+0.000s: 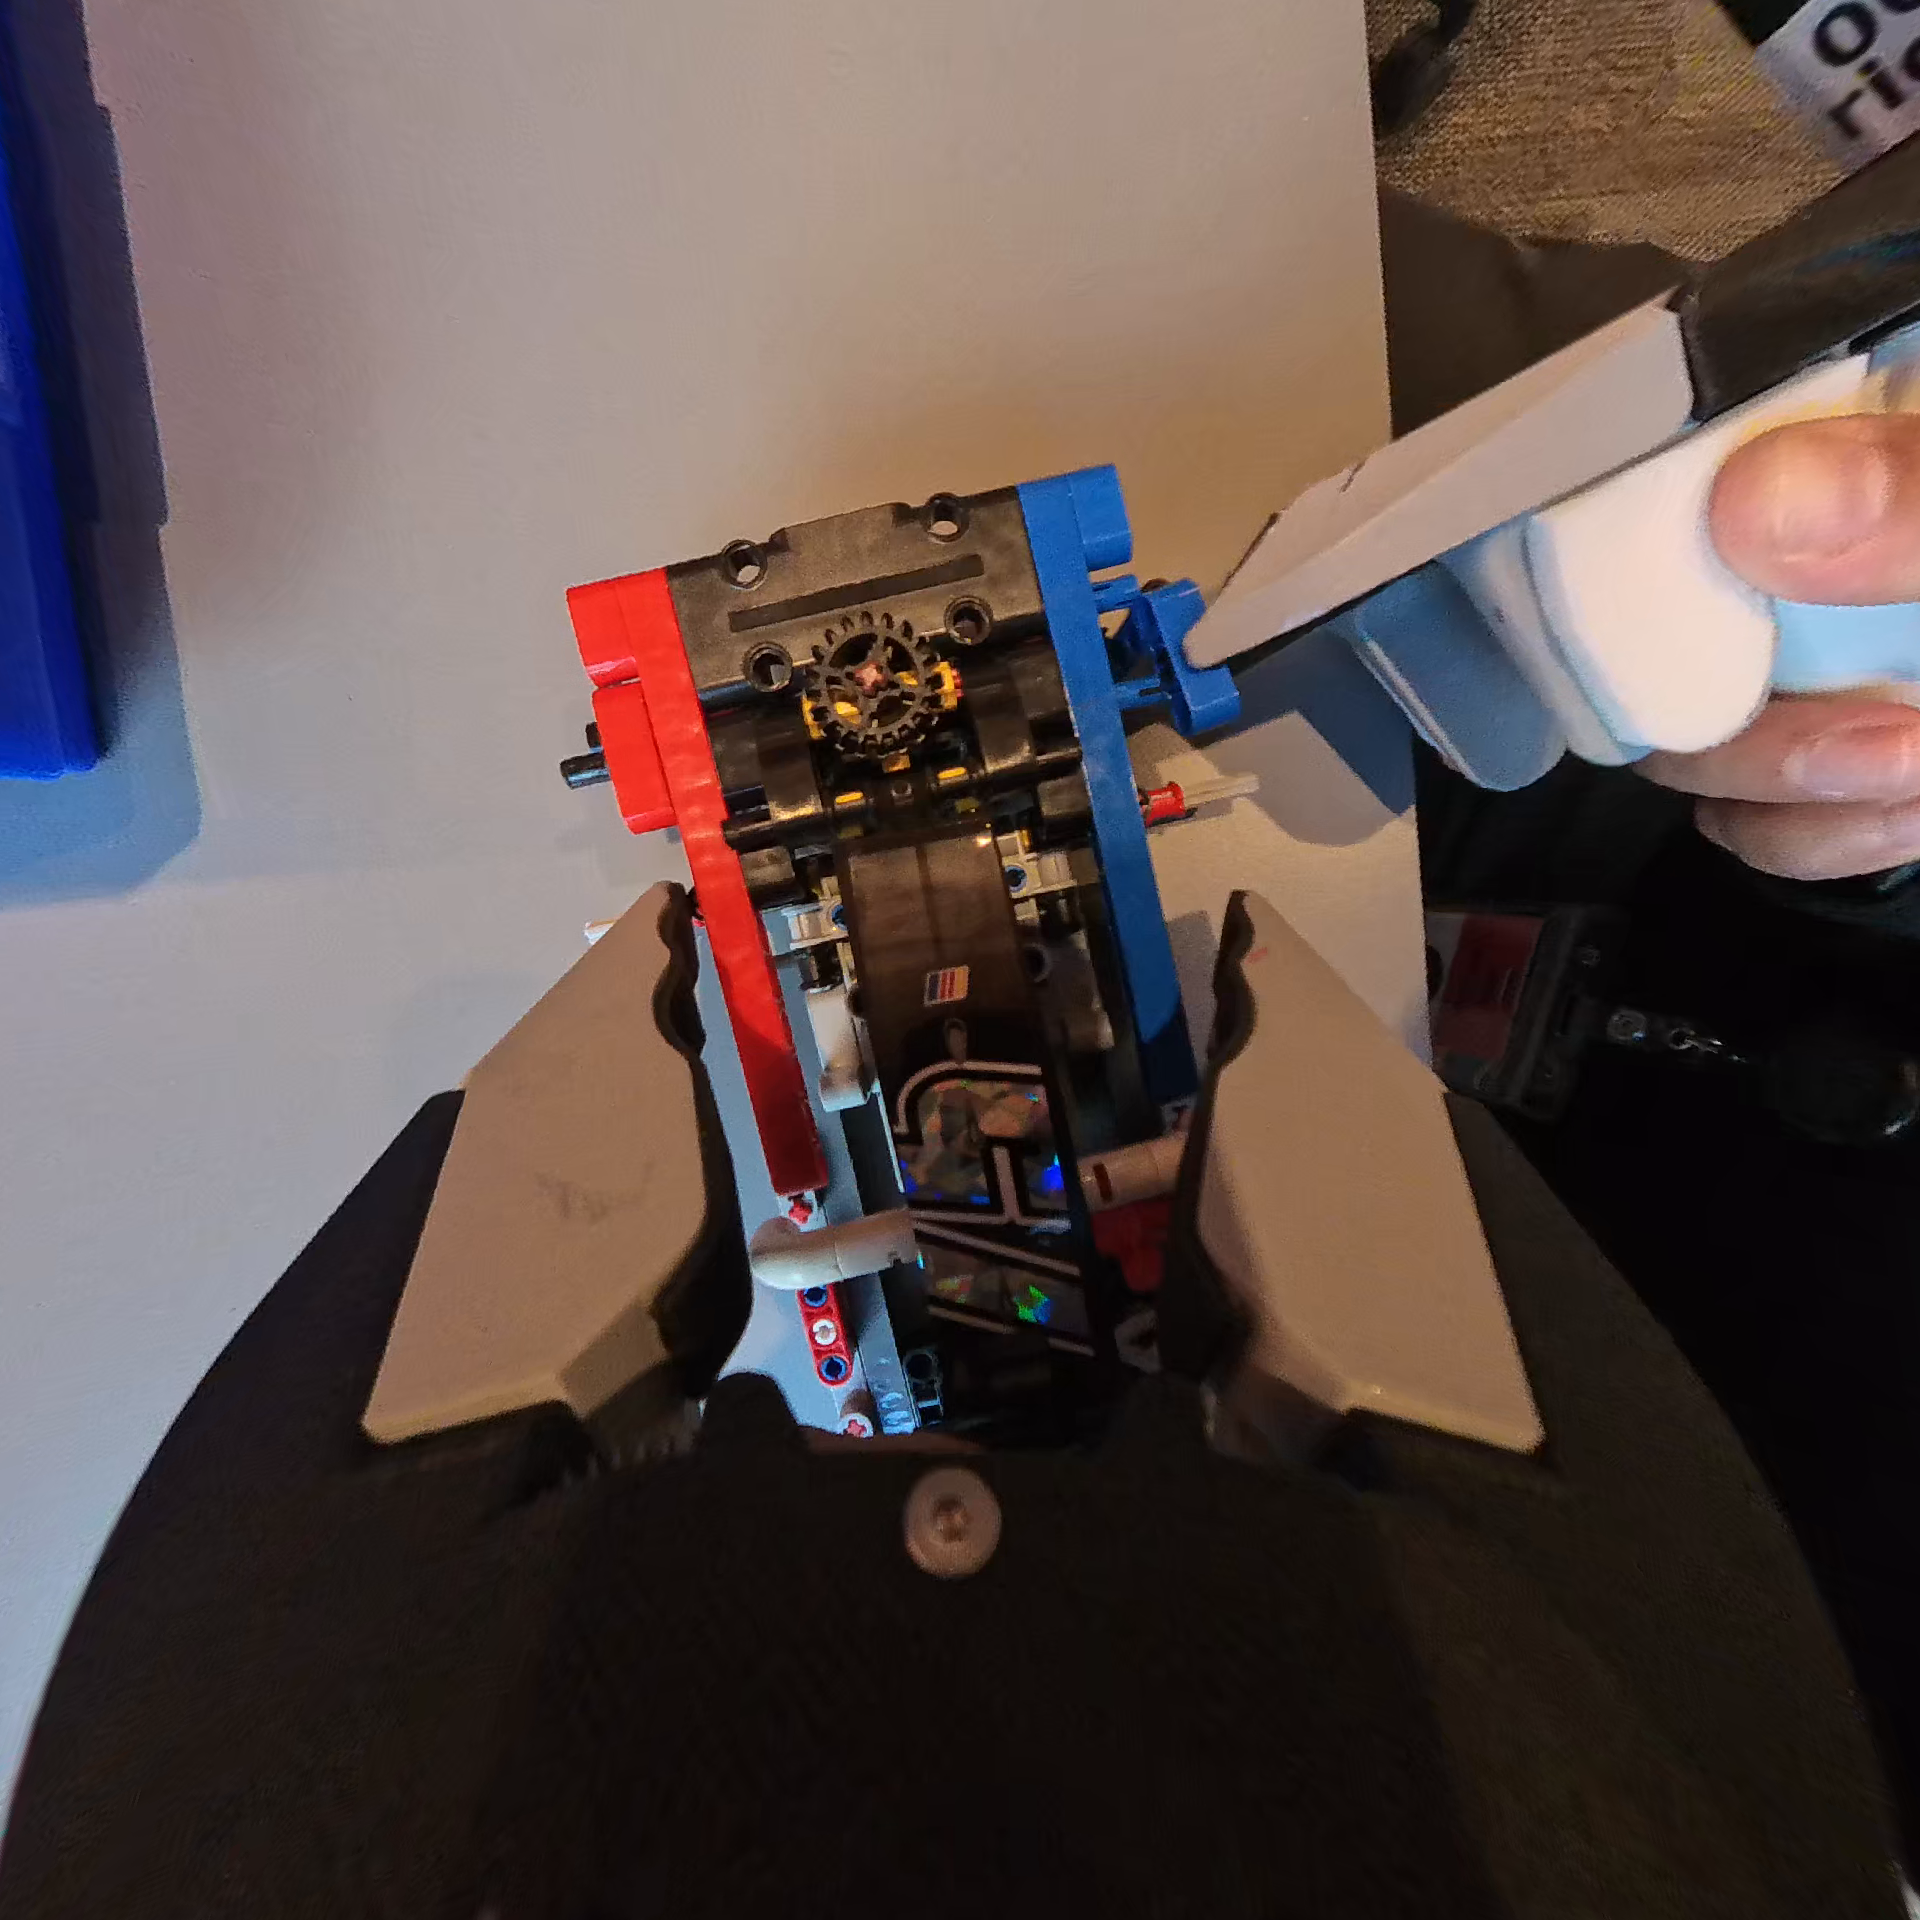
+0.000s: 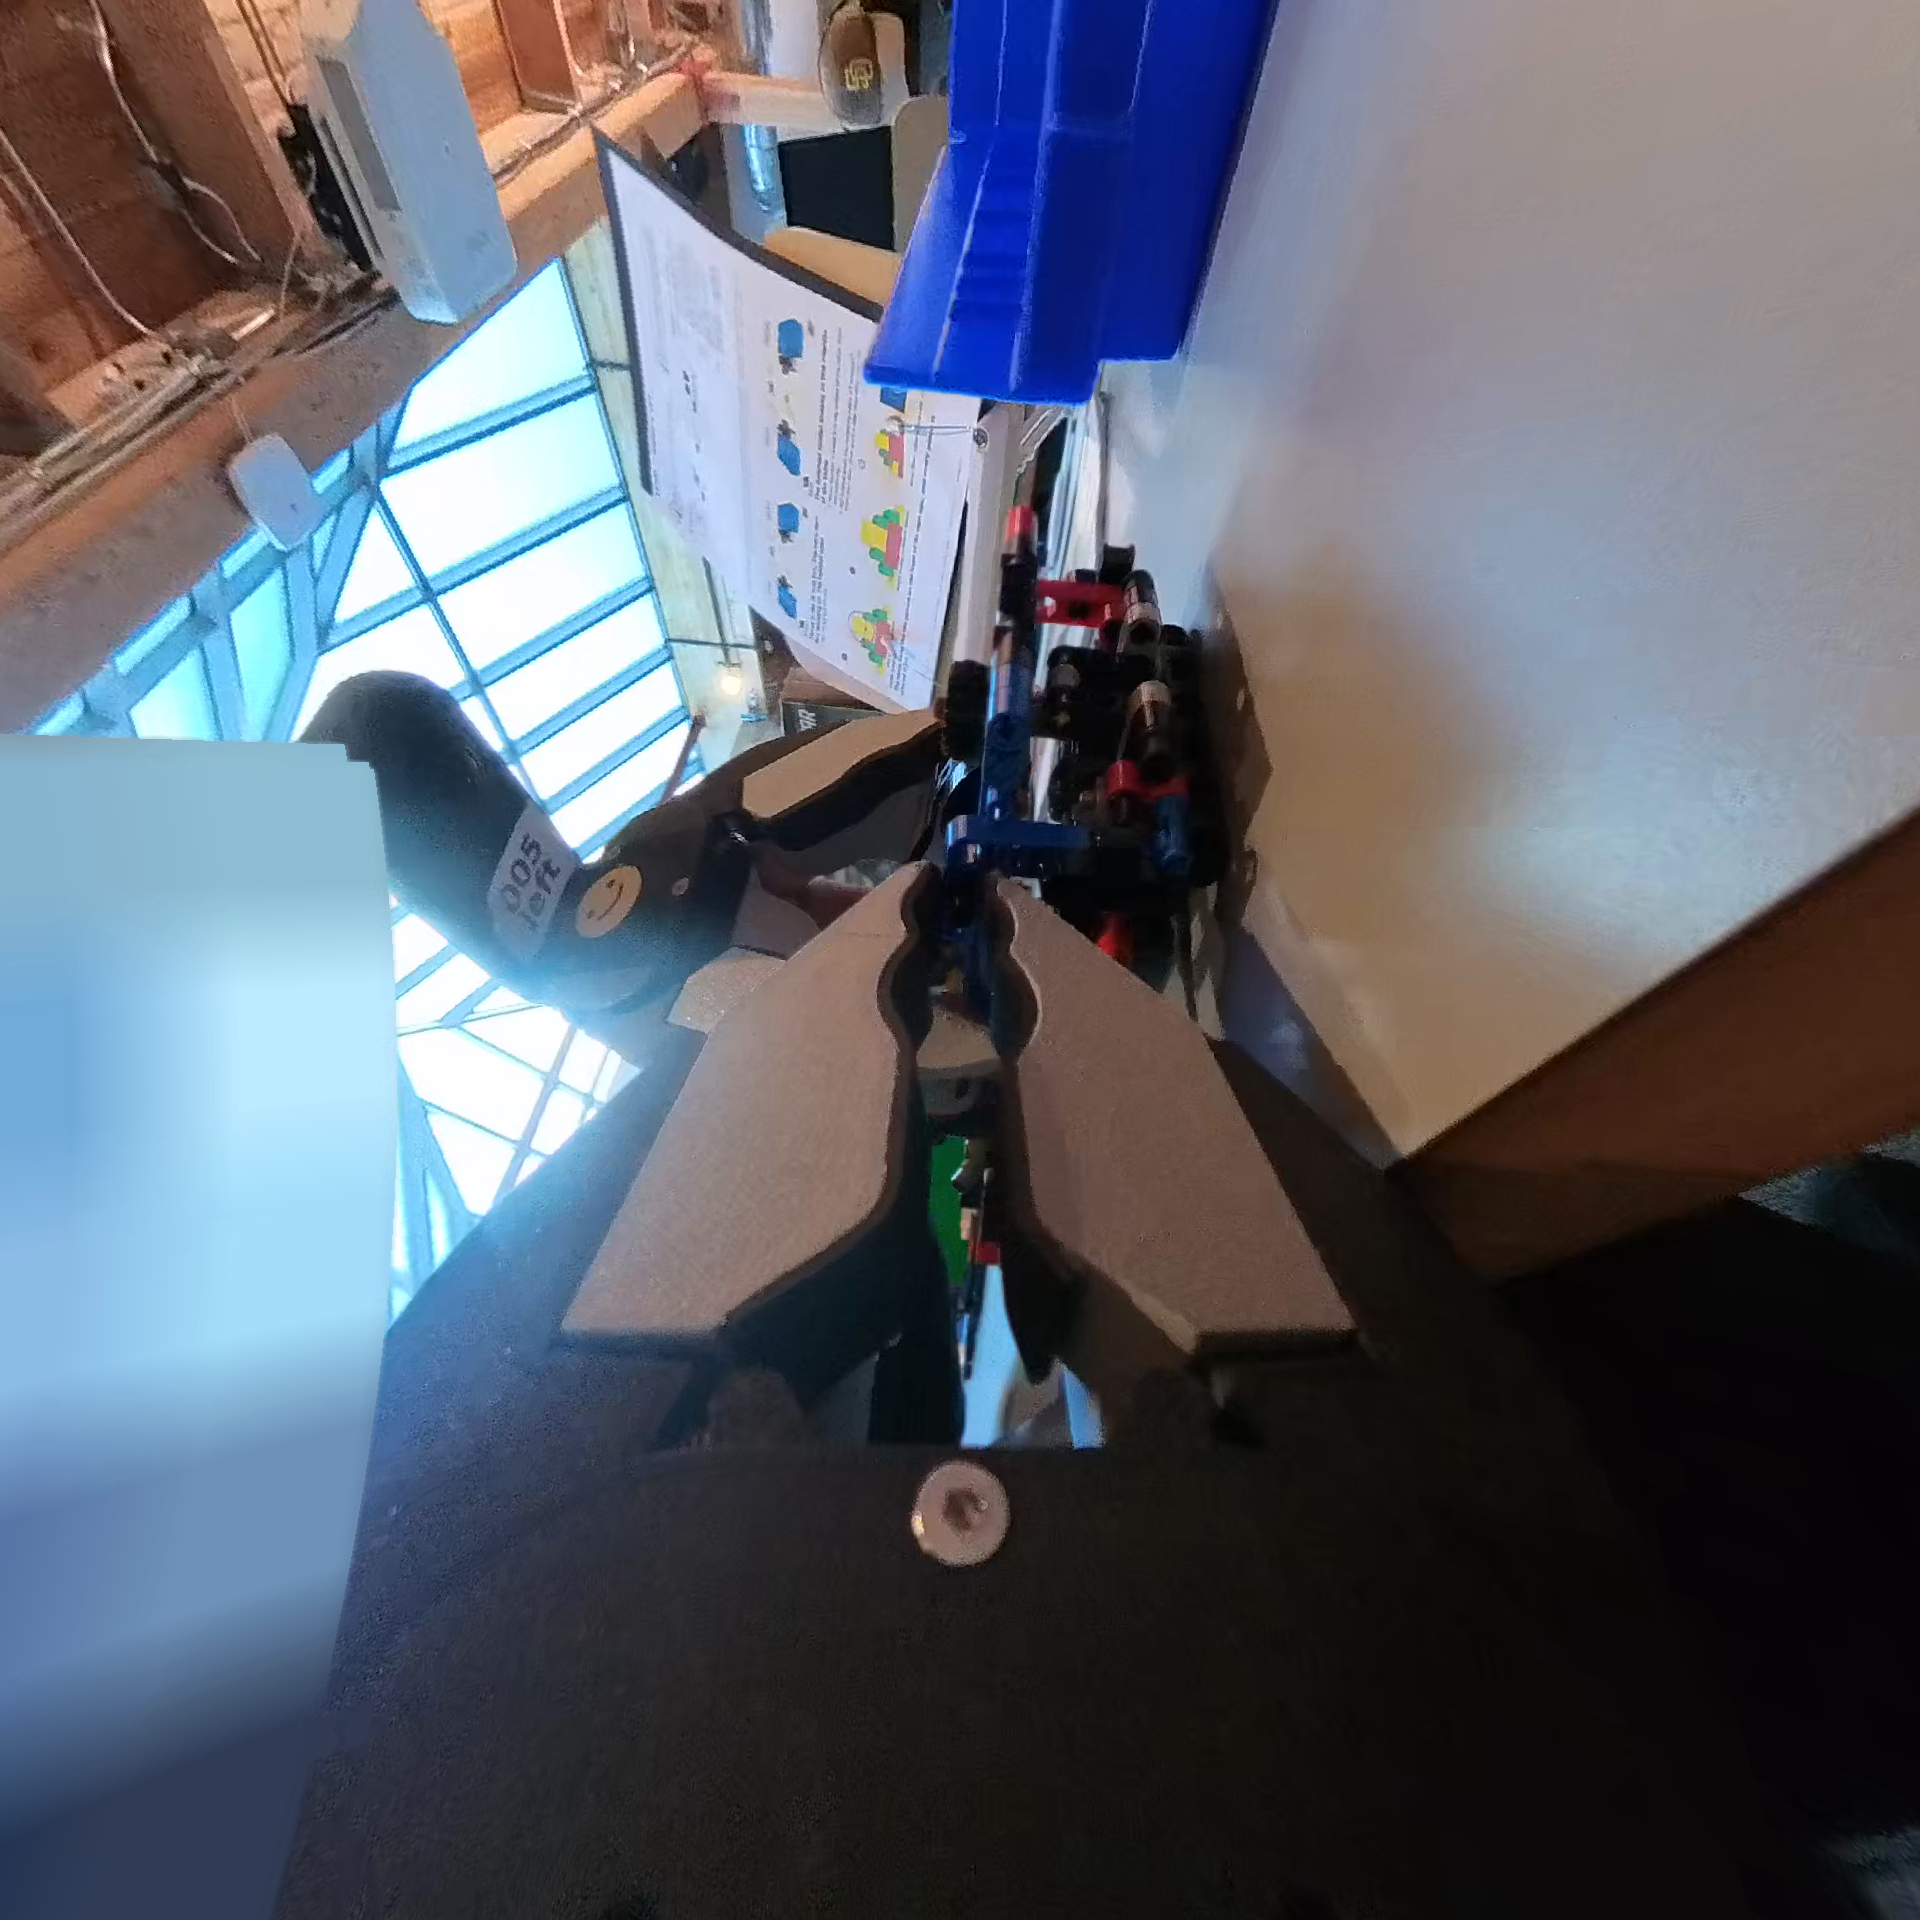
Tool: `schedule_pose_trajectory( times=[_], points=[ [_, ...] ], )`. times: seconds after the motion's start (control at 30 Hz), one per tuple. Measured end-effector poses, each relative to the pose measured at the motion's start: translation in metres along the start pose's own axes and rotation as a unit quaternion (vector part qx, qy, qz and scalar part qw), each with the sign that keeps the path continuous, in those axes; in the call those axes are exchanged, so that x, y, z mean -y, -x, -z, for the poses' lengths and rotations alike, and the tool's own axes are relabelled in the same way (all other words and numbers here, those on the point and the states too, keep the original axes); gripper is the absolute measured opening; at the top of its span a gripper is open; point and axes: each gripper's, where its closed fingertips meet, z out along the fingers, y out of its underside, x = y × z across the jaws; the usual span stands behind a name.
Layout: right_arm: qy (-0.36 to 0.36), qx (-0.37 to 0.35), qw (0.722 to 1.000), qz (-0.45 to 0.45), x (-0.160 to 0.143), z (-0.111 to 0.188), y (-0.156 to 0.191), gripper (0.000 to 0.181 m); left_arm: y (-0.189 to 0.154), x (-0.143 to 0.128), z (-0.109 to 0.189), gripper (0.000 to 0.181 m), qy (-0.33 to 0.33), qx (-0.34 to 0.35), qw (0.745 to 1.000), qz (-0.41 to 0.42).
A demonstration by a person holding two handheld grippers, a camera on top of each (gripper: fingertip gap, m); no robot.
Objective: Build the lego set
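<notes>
A lego model [image 1: 914, 831] with a red beam on its left, a blue beam on its right, a black body and a black gear on top sits between the jaws of my left gripper [image 1: 951, 914], which is shut on it above the white table [image 1: 623, 312]. My right gripper [image 1: 1226, 613] comes in from the right and pinches a small blue piece [image 1: 1184, 665] on the model's blue side. In the right wrist view my right gripper [image 2: 961, 894] is shut on that blue piece [image 2: 977, 914], with the model [image 2: 1112, 748] beyond it and my left gripper [image 2: 831, 800] holding it from the left.
A blue bin [image 1: 42, 468] stands at the table's left edge; it also shows in the right wrist view [image 2: 1060, 187]. An instruction sheet [image 2: 790, 457] stands behind the model. A person's fingers [image 1: 1818, 623] hold the right gripper. A brown table edge [image 2: 1662, 1039] lies at the right. Spacing between my two grippers at the tips: around 5 centimetres.
</notes>
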Motion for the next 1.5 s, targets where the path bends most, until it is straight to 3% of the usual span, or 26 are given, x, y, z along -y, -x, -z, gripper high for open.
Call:
schedule_pose_trajectory(
  times=[0.5, 1.1, 1.5],
  points=[
    [-0.055, -0.025, 0.997, 0.045, 0.011, 0.012, 0.000, 0.003, 0.000, 0.001, 0.001, 0.099, -0.011, -0.012, 1.000, 0.003],
    [-0.046, -0.030, 0.996, 0.074, 0.006, -0.001, -0.002, 0.004, 0.002, -0.001, -0.002, 0.098, -0.008, 0.016, 1.000, -0.012],
    [-0.021, 0.003, 0.999, -0.030, 0.012, -0.002, -0.003, 0.004, 0.005, 0.000, -0.005, 0.099, -0.006, 0.035, 0.999, -0.023]
  ],
)
